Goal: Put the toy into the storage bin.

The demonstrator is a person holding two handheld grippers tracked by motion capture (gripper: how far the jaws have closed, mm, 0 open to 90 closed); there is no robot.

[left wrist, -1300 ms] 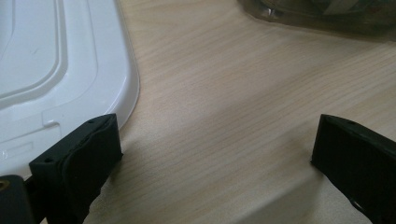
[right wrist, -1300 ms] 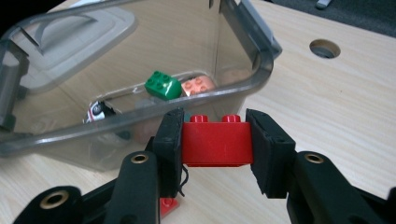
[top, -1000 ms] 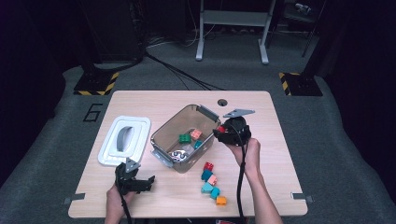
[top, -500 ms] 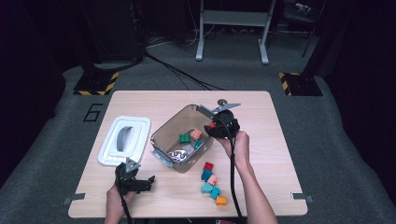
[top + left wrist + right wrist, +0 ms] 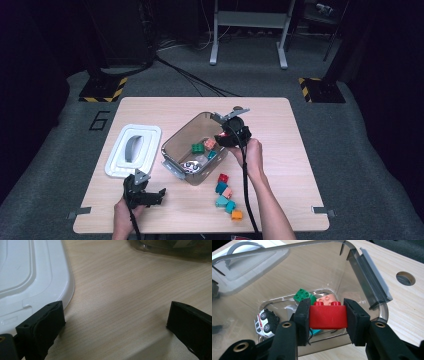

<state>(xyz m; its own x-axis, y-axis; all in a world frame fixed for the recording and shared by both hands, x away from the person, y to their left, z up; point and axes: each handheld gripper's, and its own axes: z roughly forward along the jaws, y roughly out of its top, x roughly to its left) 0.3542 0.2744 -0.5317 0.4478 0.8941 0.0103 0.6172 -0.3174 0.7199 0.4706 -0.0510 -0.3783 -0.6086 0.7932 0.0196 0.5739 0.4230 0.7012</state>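
Note:
My right gripper [image 5: 326,315] is shut on a red brick [image 5: 327,315] and hangs over the clear plastic bin [image 5: 362,280]. In the high view that gripper [image 5: 225,136] sits above the bin's [image 5: 176,145] right side. Inside the bin lie a green brick [image 5: 304,296], a pink brick [image 5: 326,299] and a small white toy car [image 5: 265,322]. Near the table's front left, my left gripper [image 5: 150,195] rests open on the wood, with nothing between its fingers [image 5: 42,327].
A white lid [image 5: 134,150] with a grey handle lies left of the bin; its edge [image 5: 30,285] is beside my left gripper. Several loose bricks [image 5: 225,195] lie on the table in front of the bin. A round hole [image 5: 405,278] marks the tabletop.
My right gripper has carried the red brick leftward from the bin's right rim to a spot over its inside. The left gripper has stayed put.

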